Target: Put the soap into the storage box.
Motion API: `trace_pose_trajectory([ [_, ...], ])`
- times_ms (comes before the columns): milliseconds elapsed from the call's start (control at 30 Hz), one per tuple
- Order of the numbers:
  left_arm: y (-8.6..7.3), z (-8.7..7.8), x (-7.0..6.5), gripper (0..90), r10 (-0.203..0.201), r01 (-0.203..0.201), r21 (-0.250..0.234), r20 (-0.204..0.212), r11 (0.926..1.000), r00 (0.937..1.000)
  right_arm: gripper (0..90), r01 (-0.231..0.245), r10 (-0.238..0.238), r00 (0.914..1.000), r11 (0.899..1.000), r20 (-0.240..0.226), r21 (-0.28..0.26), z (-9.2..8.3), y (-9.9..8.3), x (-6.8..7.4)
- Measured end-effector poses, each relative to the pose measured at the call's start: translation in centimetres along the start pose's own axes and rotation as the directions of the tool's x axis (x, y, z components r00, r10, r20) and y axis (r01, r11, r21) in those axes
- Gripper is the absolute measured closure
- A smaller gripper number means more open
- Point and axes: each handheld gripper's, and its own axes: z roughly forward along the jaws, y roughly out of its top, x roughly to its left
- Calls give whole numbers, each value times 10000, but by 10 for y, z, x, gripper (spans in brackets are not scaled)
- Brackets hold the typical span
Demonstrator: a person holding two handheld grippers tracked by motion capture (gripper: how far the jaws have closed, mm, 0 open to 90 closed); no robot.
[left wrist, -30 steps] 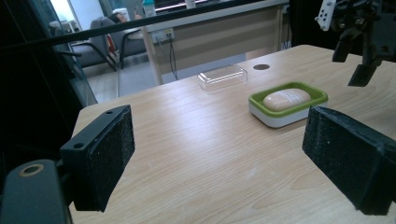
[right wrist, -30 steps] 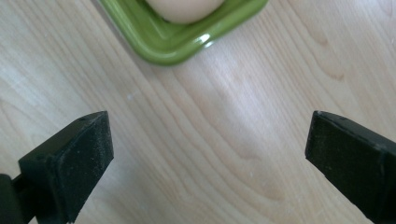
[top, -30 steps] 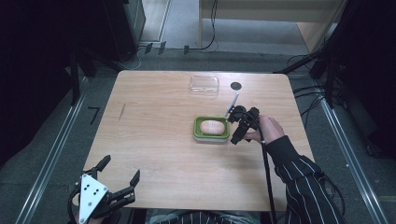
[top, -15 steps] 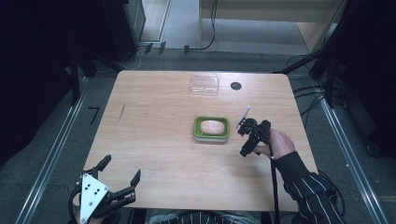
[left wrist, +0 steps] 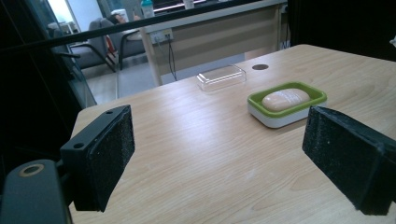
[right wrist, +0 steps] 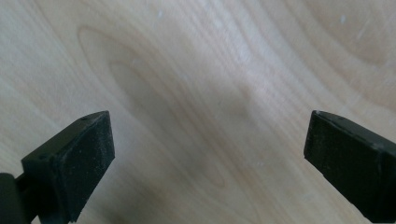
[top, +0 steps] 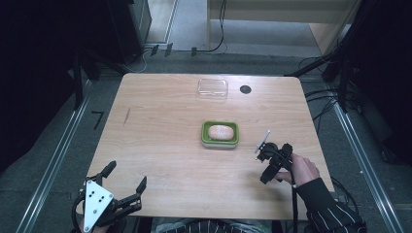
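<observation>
Soap [top: 221, 131] sits in dish [top: 220, 141], lid [top: 213, 88] well apart on counter [top: 160, 145]; right gripper [top: 270, 162] and left gripper [top: 121, 187] jaws spread, empty, likely staging for lid.

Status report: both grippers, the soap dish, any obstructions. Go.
Left gripper open, near table corner. Right gripper open, empty, over bare wood. Soap in green dish, untouched. Clear lid far side; nothing in the way.

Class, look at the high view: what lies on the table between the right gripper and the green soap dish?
Nothing: in the high view, bare wooden table separates the right gripper from the soap dish.
</observation>
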Motion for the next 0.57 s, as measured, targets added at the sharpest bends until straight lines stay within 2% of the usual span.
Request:
trace_pose_trajectory([
  [100,0,0,0,96,-8,8,11,-23,10000,10000,24,-52,52,10000,10000,33,18,1,-8,2],
  [333,0,1,0,96,-24,24,-17,-4,10000,10000,27,266,-266,9996,9975,-18,660,10,-16,8],
  [467,1,2,-1,96,41,-41,19,44,10000,10000,57,334,-331,9994,9972,-48,671,11,-17,8],
  [567,1,2,-1,96,-1,1,18,7,10000,10000,62,428,-413,9988,9972,-264,611,13,-18,6],
])
